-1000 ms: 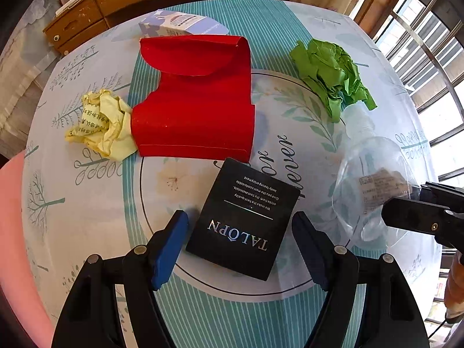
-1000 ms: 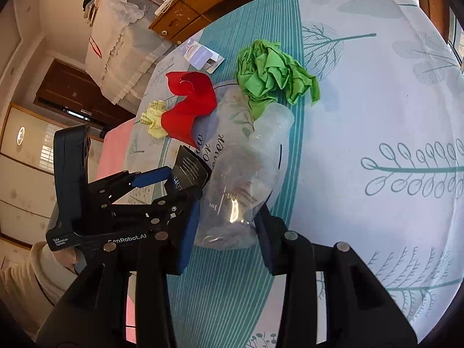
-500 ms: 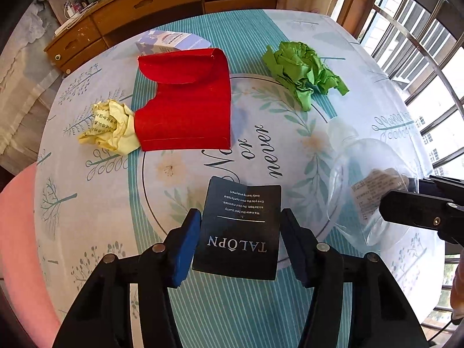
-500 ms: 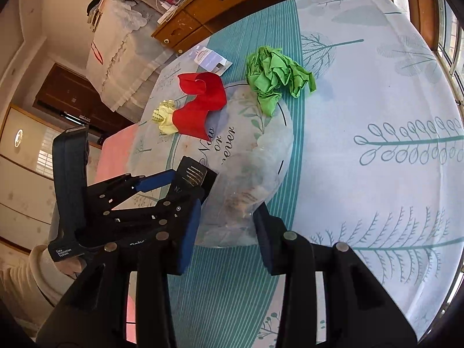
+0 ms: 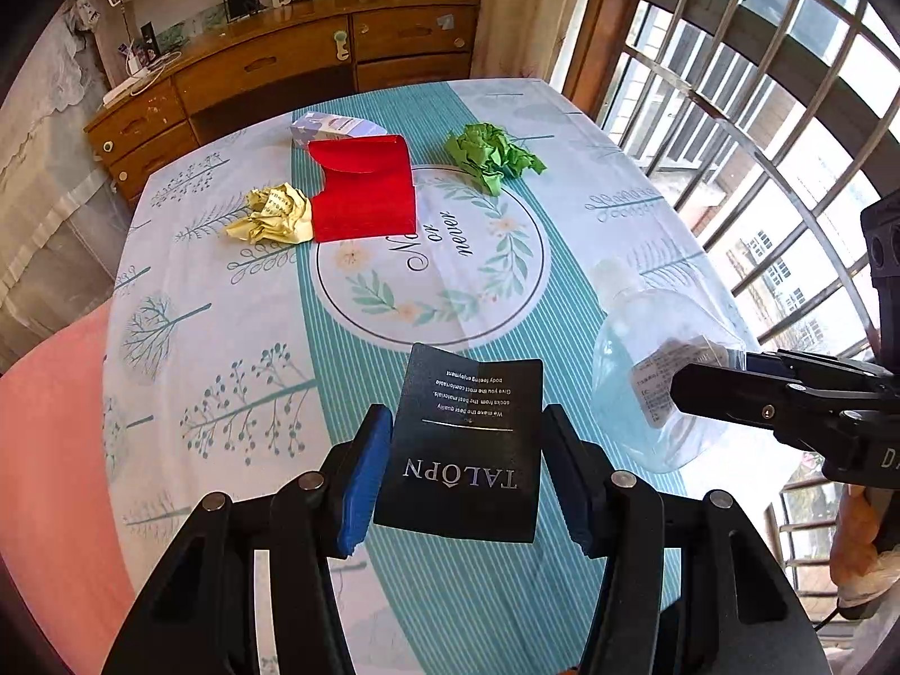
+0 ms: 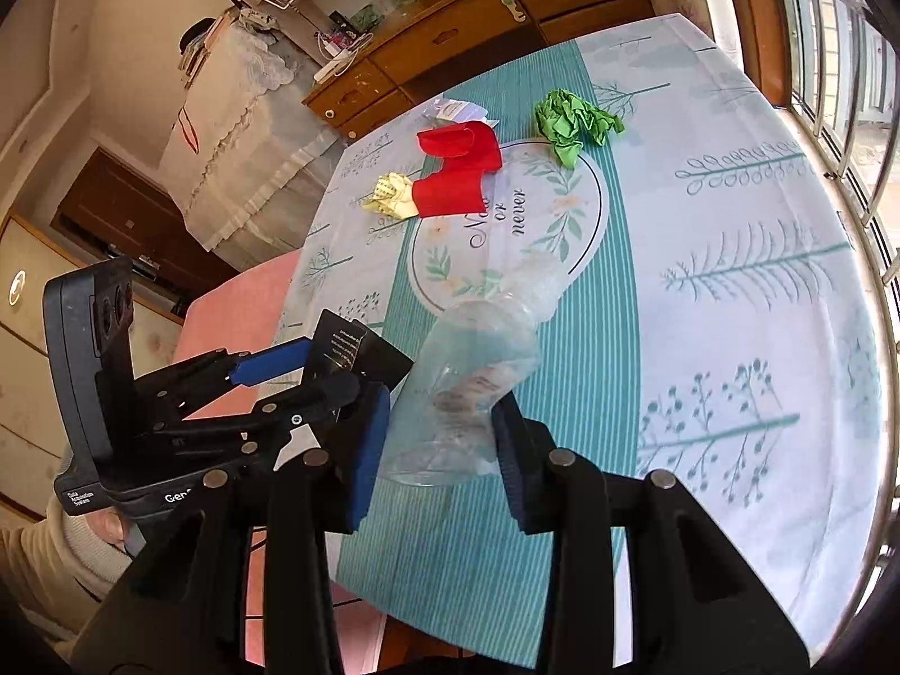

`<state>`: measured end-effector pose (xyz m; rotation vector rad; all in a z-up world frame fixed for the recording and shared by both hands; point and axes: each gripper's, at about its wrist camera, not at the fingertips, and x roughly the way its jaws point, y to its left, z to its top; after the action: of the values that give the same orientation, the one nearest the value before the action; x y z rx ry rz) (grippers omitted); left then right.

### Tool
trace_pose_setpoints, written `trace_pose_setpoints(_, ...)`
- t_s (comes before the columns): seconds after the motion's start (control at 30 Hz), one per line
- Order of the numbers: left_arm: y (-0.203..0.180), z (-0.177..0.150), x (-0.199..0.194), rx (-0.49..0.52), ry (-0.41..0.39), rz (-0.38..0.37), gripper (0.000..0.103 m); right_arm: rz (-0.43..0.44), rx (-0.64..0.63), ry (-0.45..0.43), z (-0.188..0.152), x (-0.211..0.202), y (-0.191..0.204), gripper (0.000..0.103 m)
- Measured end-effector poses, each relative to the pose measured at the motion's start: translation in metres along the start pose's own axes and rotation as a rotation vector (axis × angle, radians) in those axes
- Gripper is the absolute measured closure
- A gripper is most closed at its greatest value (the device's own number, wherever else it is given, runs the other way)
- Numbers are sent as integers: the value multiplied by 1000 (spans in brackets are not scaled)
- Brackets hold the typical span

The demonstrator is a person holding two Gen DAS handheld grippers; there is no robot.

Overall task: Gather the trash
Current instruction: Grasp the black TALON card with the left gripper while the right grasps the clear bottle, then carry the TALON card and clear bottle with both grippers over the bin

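Note:
My left gripper (image 5: 461,461) is shut on a black TALOPN card box (image 5: 467,444), held lifted above the round table (image 5: 225,349). My right gripper (image 6: 439,439) is shut on a clear crushed plastic bottle (image 6: 478,365), also raised off the table; the bottle (image 5: 658,371) shows at the right of the left wrist view. Still lying on the tablecloth are a red folded card (image 5: 365,191), a crumpled yellow paper (image 5: 275,214), a crumpled green paper (image 5: 489,154) and a small white and purple packet (image 5: 332,126) behind the red card.
A wooden sideboard (image 5: 281,62) stands beyond the table's far edge. Barred windows (image 5: 759,112) run along the right side. A pink chair seat (image 5: 50,422) sits at the table's left. A sleeve (image 6: 50,551) shows under the left gripper in the right wrist view.
The left jaws closed on the black box, which was lying on the table. Both grippers then rose and drew back with box and bottle, so the table items look smaller and farther.

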<state>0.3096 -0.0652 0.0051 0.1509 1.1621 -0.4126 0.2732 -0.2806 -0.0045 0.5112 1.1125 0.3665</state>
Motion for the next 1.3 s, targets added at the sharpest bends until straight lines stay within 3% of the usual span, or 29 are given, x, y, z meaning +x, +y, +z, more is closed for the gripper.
trace_pose_setpoints(0.37, 2, -138, -110, 44, -62, -124, 49, -74, -26, -76, -157, -71, 88, 70)
trace_pose_setpoints(0.7, -20, -258, -143, 50, 3, -182, 49, -137, -10, -3, -272, -91, 119, 70)
trace_pose_setpoints(0.83, -32, -294, -129, 16, 39, -192, 49, -156, -13, 56, -299, -77, 110, 70)
trace_pose_setpoints(1.0, -42, -324, -81, -29, 105, -177, 49, -161, 18, 141, -330, -40, 75, 69)
trace_pose_setpoints(1.3, -42, -380, 67, -90, 176, -119, 48, -181, 39, 237, -372, 72, -30, 69)
